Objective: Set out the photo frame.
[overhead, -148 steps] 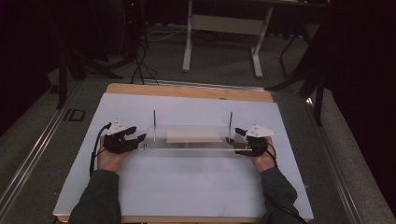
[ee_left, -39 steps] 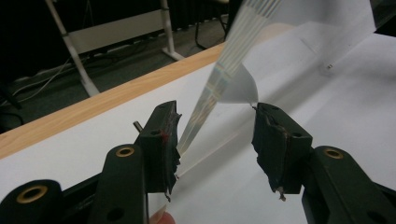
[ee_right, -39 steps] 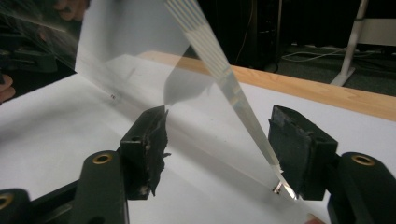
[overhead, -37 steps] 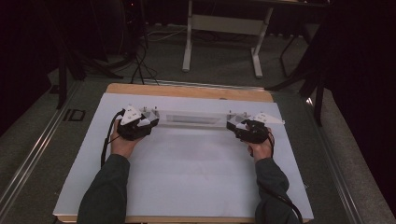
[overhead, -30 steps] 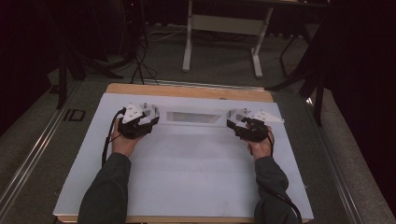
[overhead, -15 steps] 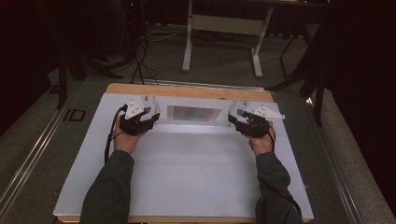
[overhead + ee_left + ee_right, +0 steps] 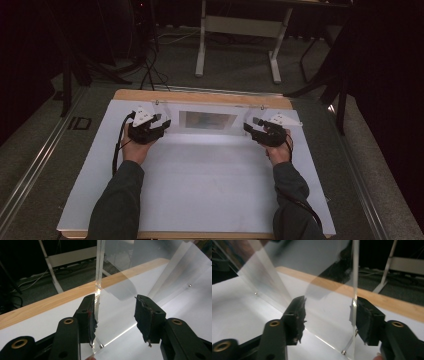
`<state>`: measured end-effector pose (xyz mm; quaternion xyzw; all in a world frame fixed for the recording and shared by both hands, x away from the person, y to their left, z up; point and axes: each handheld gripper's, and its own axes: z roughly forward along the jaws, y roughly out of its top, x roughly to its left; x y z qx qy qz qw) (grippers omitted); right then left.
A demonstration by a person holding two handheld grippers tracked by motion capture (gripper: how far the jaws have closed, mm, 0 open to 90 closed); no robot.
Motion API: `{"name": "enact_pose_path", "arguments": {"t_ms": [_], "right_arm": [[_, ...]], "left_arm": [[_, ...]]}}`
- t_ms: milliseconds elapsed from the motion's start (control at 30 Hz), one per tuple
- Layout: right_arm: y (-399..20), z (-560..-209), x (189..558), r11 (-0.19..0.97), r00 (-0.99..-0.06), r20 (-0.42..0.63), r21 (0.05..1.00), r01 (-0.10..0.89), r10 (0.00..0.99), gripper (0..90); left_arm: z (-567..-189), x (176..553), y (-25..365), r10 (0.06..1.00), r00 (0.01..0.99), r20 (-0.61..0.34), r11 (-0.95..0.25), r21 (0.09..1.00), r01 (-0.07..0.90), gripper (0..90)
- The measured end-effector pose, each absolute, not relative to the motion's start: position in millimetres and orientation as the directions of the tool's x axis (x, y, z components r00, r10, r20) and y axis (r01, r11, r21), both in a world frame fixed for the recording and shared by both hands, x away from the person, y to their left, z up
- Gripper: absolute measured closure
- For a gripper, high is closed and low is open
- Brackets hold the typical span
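With the clear acrylic frame [image 7: 244, 112] standing on edge across the tabletop [image 7: 210, 190], the work looks nearly complete. The frame spans the gap between your two tools, its printed insert [image 7: 207, 120] facing you, just short of the tabletop's wooden far edge [image 7: 200, 95]. Your left hand-held gripper [image 7: 162, 123] sits at one end. Its own camera shows the frame's end edge [image 7: 98, 277] resting against one pad while the other pad stands well apart, so the jaws are open around the sheet rather than clamped on it. Your right hand-held gripper [image 7: 250, 126] mirrors that at the opposite end. Its jaws have just been opening, with the frame's edge [image 7: 354, 272] between them, close by one pad and apart from the other. A small corner screw [image 7: 343, 352] shows low beside that edge. By appearances the setting-up is done and the release is under way. What seems left is to draw both tools clear without nudging the frame, and to confirm that it holds its stance unaided.
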<state>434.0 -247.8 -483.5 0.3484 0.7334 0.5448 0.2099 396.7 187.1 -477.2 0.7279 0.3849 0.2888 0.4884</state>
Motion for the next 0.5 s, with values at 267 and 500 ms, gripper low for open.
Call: {"name": "enact_pose_path", "arguments": {"t_ms": [267,500], "right_arm": [[-245.6,-492.7,436.9,0.155,-0.647,0.089,0.938,0.311,0.758,46.0],[-242.2,-490.7,436.3,0.179,-0.632,0.059,0.935,0.307,0.773,46.6]], "left_arm": [[-484.0,400.5,190.5,0.849,0.528,0.010,-0.194,0.936,0.295,52.2],[-485.4,405.6,187.5,0.848,0.530,0.012,-0.208,0.927,0.311,51.9]]}}
